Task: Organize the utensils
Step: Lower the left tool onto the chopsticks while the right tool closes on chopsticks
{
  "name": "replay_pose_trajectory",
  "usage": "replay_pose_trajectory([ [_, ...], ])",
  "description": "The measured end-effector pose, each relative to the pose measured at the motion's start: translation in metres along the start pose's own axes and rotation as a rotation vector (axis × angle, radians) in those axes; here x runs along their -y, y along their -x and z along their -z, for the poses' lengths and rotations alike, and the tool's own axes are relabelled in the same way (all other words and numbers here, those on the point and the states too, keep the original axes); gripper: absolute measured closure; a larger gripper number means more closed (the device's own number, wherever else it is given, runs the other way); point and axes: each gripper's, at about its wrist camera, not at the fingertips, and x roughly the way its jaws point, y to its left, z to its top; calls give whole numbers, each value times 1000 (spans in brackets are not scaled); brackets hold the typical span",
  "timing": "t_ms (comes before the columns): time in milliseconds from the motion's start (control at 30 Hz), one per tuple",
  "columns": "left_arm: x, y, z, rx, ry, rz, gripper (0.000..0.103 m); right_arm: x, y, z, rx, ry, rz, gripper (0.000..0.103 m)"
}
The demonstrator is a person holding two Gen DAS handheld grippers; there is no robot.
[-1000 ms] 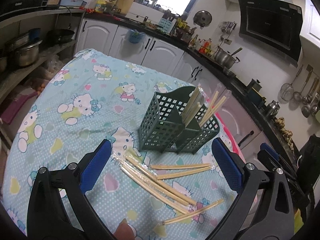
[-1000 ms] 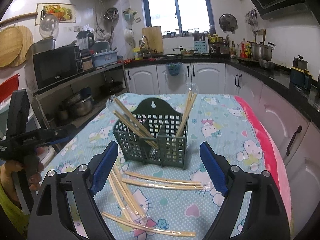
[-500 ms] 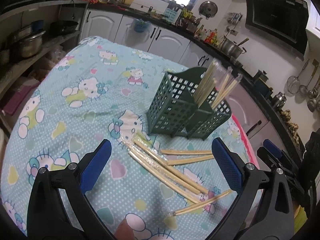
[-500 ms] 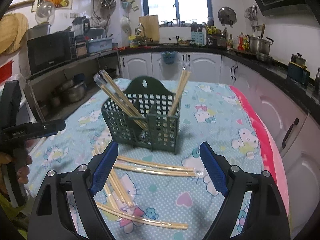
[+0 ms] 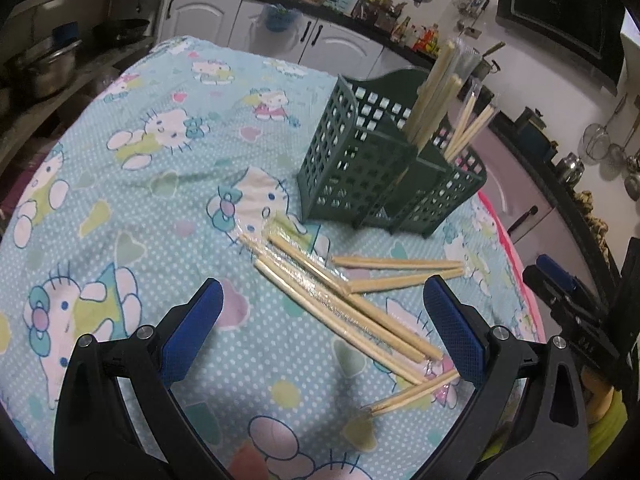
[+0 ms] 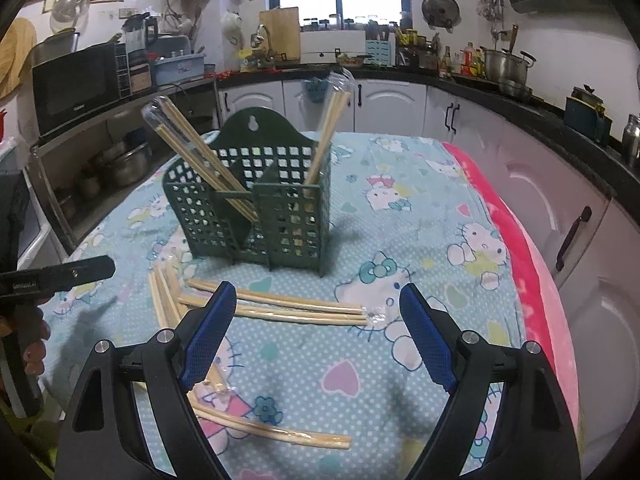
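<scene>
Lying loose on the Hello Kitty tablecloth (image 5: 132, 184) in front of the green lattice caddy (image 5: 372, 168), several cellophane-wrapped chopstick pairs (image 5: 340, 308) are still waiting to be sorted, while a few pairs are already standing tilted in the caddy's compartments. Judging the main risk: the caddy looks light and is sitting on soft cloth, so a gripper nudging it or a pair jammed in at an angle could be tipping or sliding it. Next risk: the wrappers look slick and the pairs are overlapping, so jaws closing on one could be pinching two, or letting one slip out. Smaller risk: the two grippers are working close together over the same pile and could be bumping each other. Noting pose: the left gripper (image 5: 320, 324) is pointing down at the crossed pairs with jaws spread wide and nothing between the pads. The right gripper (image 6: 316, 332) is angling down likewise, jaws released and empty, hovering over the two pairs lying nearest the caddy.
</scene>
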Motion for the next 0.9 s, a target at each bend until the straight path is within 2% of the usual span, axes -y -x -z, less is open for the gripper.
replay_pose_trajectory([
  [367,-9,-19,11,-41,5,-16,11,17,-20,10,-41,-26,43,22],
  [467,-15,-23,10,-42,21,-19,24,19,-24,11,-46,-26,48,22],
  [533,-22,-28,8,-50,45,-21,39,21,-27,12,-52,-29,50,23],
  [633,-32,-37,5,-71,93,-1,50,23,-32,12,-60,-33,53,24],
  [733,-40,-46,2,-89,139,19,58,23,-38,11,-71,-38,50,24],
  [900,-45,-53,-7,-92,188,39,58,29,-51,13,-117,-65,43,29],
])
